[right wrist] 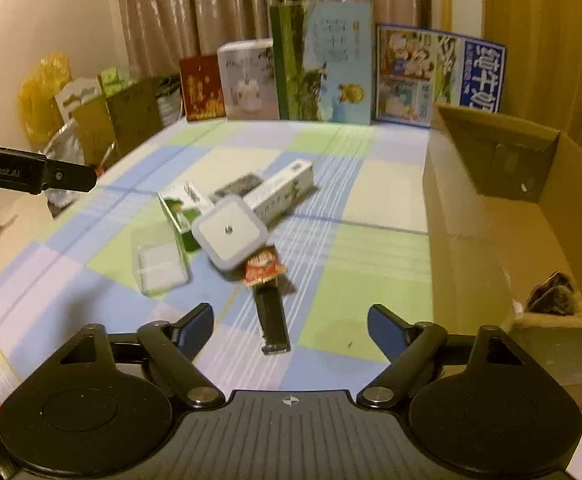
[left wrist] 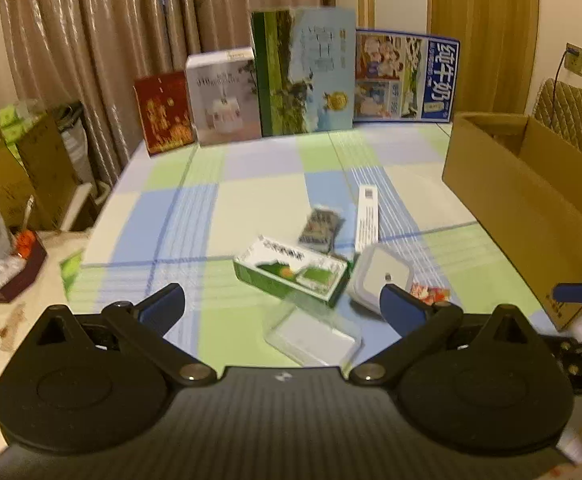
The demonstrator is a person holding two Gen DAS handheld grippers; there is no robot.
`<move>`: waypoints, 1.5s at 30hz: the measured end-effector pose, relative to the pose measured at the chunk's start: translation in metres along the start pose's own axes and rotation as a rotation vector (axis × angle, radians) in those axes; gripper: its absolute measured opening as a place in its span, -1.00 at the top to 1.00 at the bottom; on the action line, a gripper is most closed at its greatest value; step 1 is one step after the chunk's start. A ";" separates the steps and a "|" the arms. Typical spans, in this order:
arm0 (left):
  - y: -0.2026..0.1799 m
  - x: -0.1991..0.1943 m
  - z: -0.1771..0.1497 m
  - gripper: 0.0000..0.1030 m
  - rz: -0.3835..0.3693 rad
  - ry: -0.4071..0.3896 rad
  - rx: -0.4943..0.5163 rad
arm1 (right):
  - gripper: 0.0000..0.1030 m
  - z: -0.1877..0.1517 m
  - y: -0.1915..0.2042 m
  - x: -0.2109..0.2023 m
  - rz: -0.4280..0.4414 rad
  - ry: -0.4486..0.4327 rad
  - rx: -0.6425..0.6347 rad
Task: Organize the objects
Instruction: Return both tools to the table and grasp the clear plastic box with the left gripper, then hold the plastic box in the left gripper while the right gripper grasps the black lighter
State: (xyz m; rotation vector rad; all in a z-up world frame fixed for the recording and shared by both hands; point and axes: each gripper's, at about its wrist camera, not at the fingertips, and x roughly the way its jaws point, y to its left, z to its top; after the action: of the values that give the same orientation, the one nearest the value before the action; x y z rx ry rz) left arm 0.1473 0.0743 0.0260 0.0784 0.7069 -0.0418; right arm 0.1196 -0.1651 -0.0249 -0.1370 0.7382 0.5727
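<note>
A pile of small objects lies on the checked tablecloth: a green and white box [left wrist: 291, 270] [right wrist: 181, 206], a clear plastic case [left wrist: 315, 336] [right wrist: 159, 266], a white square device [left wrist: 381, 276] [right wrist: 229, 232], a long white box [left wrist: 367, 218] [right wrist: 281, 192], a dark packet [left wrist: 321, 226], a red snack packet [left wrist: 431, 292] [right wrist: 263, 268] and a black bar [right wrist: 273, 320]. My left gripper [left wrist: 283, 300] is open and empty, just short of the clear case. My right gripper [right wrist: 291, 324] is open and empty above the black bar.
An open cardboard box [left wrist: 531, 200] [right wrist: 491, 220] stands on the right, with a dark item [right wrist: 553, 294] inside. Upright cartons [left wrist: 303, 72] [right wrist: 323, 64] line the table's far edge. Boxes and bags [left wrist: 19, 168] crowd the floor at left. The left gripper's body [right wrist: 31, 174] shows at the left edge.
</note>
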 end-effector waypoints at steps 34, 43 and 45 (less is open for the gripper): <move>-0.011 0.113 -0.037 -0.74 -0.215 0.203 0.222 | -0.11 -0.005 0.003 0.047 0.008 0.146 -0.049; -0.041 0.075 -0.059 -0.74 -0.184 0.257 0.132 | 0.16 -0.007 0.002 0.054 0.004 0.184 -0.046; -0.041 0.071 -0.062 -0.74 -0.179 0.252 0.123 | 0.16 -0.006 0.003 0.059 0.007 0.189 -0.058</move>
State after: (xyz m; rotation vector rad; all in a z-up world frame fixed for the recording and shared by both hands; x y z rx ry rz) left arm 0.1585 0.0375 -0.0697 0.1401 0.9620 -0.2505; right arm 0.1493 -0.1387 -0.0684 -0.2449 0.9059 0.5930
